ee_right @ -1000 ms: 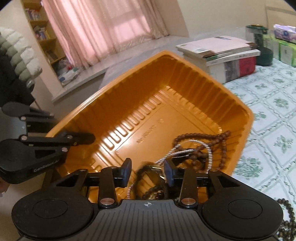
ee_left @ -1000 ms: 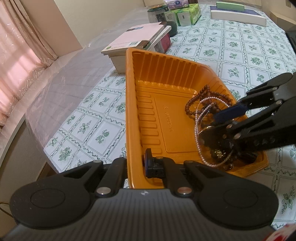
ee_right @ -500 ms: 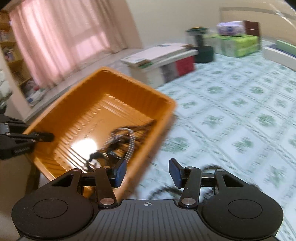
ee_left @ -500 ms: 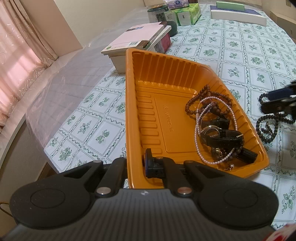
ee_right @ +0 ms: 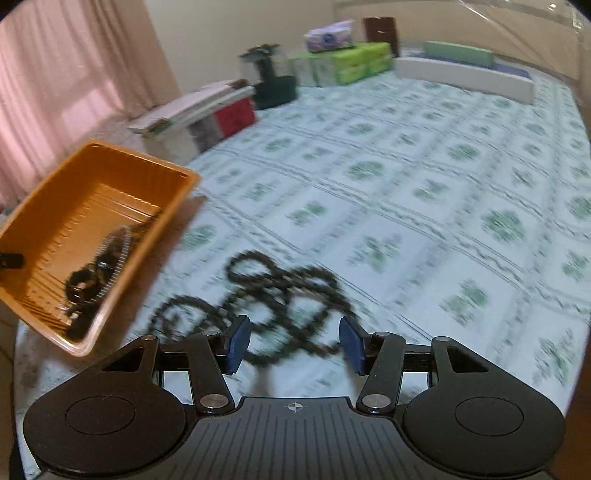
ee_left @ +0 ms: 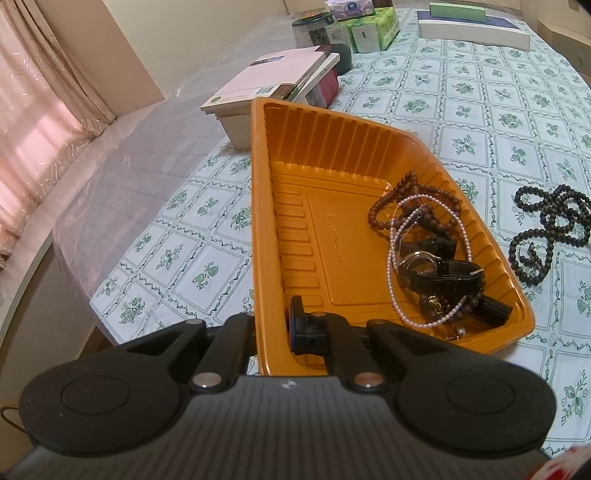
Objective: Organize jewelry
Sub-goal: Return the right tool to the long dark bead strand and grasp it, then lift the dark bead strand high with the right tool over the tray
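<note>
An orange tray sits near the worktop edge, its ribbed floor bare on one side and piled on the other with a brown bead string, a pearl strand and a black-strapped watch, all tangled together. The left gripper has its fingers pressed together on the tray's near wall, one inside and one outside. Just beside the tray, on the green floral cloth, lies a dark bead necklace in loose, overlapping loops. The left view is sharp and shows each piece in the tray; the right view is blurred, reducing the tray's contents to dark shapes, but it looks straight down on the necklace with the right gripper over it. That gripper's blue-padded fingers stand spread on either side of the necklace's near loops, clear of the beads. Books, a dark jar and green tissue packs line the worktop's far side.
</note>
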Demonstrator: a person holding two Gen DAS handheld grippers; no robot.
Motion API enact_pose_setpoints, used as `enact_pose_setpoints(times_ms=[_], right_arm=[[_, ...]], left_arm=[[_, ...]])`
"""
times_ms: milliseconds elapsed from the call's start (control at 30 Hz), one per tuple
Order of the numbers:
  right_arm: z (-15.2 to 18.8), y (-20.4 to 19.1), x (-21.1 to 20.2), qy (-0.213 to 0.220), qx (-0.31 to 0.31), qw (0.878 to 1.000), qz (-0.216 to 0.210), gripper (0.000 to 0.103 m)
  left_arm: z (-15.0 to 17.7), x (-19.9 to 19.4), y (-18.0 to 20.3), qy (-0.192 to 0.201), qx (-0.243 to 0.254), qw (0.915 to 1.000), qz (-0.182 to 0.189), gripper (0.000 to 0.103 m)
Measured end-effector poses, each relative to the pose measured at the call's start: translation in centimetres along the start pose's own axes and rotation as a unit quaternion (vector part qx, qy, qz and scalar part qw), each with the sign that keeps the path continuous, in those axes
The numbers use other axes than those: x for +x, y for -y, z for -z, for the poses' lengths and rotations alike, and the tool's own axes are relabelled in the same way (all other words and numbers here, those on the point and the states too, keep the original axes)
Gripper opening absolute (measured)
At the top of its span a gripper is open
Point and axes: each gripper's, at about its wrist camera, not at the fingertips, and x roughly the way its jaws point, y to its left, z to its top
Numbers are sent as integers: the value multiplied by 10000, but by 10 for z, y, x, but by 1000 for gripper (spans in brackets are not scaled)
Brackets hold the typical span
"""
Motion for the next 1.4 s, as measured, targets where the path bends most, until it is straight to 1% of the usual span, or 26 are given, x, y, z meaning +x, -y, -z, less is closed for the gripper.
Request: enact_pose_setpoints(times_ms=[67, 267, 367, 433, 467, 500, 533, 600, 700, 800, 867, 900, 933, 967, 1033, 1167, 1300, 1400], right_arm=[[4, 5, -3, 12, 26, 10000, 77, 54], [11, 10, -5, 41, 31, 10000, 69, 54], [9, 15, -5, 142, 166, 9997, 68, 54], [6, 19, -2, 205, 231, 9994, 159, 53], [4, 22, 0, 208, 226, 9993, 217, 52], [3, 24, 3, 191, 198, 9993, 260, 47], [2, 24, 6, 160, 143, 9993, 301, 41], [1, 24, 13, 59, -70, 9992, 397, 36], [1, 16, 20, 44, -625, 9963, 589, 34], [1, 10, 27, 46, -925, 9934, 681, 32], [1, 5, 31, 60, -1147, 9906, 737, 27], [2, 2, 33, 56, -1285, 9888, 755, 21], [2, -2, 34, 47, -1419, 9870, 754, 12], [4, -6, 34, 28, -1596, 9844, 744, 8], [7, -15, 37, 12, -1894, 9782, 847, 7], [4, -16, 31, -17, -1810, 9795, 888, 7], [-5, -22, 5, 309, -2048, 9734, 976, 7], [-22, -27, -20, 649, -2196, 9683, 1002, 7]], left_arm=[[0, 0, 0, 0, 3, 10000, -7, 3], [0, 0, 0, -8, 15, 10000, -15, 3], [0, 0, 0, -10, 22, 10000, -12, 3], [0, 0, 0, -6, 23, 10000, -15, 3], [0, 0, 0, -7, 22, 10000, -16, 3], [0, 0, 0, -8, 23, 10000, -17, 3], [0, 0, 0, -9, 24, 10000, -17, 3], [0, 0, 0, -11, 22, 10000, -17, 3], [0, 0, 0, -8, 23, 10000, -14, 3], [0, 0, 0, -8, 23, 10000, -17, 3], [0, 0, 0, -14, 28, 10000, -17, 3], [0, 0, 0, -15, 30, 10000, -15, 3], [1, 0, 0, -14, 28, 10000, -9, 3], [1, -1, 0, -10, 24, 10000, -3, 3], [1, 0, 0, -10, 22, 10000, -3, 3], [2, 0, -1, -3, 26, 10000, 7, 3], [2, 0, -1, -7, 23, 10000, 5, 3], [2, -1, -1, -4, 37, 10000, 8, 3]])
